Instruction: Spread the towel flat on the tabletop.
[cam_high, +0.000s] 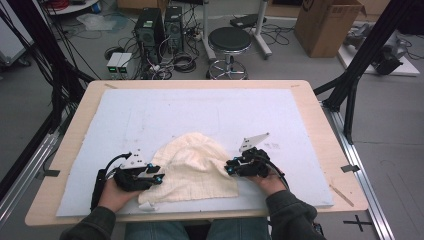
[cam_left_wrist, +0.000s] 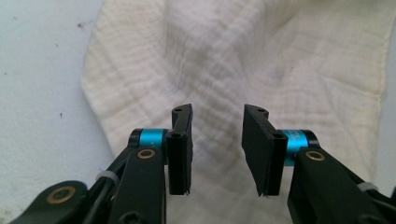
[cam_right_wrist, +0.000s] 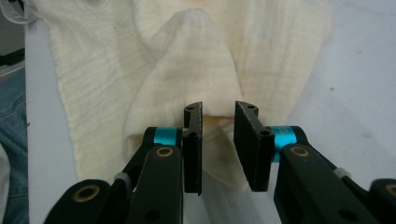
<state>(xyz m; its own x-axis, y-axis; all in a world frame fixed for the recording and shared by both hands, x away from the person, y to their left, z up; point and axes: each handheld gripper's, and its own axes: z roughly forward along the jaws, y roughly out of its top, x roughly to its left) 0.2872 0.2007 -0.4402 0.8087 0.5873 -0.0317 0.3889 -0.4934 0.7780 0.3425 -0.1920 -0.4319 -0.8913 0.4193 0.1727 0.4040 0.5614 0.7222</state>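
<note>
A: Cloth (cam_high: 192, 167)?
B: Lying rumpled on the blue mat (cam_high: 200, 107), near the front edge, between the two grippers. Cream, crinkled weave, humped in the middle.

A: Left gripper (cam_high: 159, 175)?
B: At the cloth's left edge, pointing right, low over the fabric. In the left gripper view (cam_left_wrist: 217, 149): jaws partly open, flat cloth showing through the gap, nothing pinched.

A: Right gripper (cam_high: 229, 167)?
B: At the right edge, pointing left. In the right gripper view (cam_right_wrist: 218, 147): jaws narrowly apart, astride a raised fold (cam_right_wrist: 205, 79) of the cloth. Fold running into the gap; pressed by the pads or not, cannot tell.

A: Hands?
B: One behind each gripper, dark sleeves coming in from the bottom of the high view.

A: Beyond the table (cam_high: 327, 150)?
B: Stool (cam_high: 229, 42), computer towers (cam_high: 160, 27), cardboard box (cam_high: 327, 25), cables on the floor.
</note>
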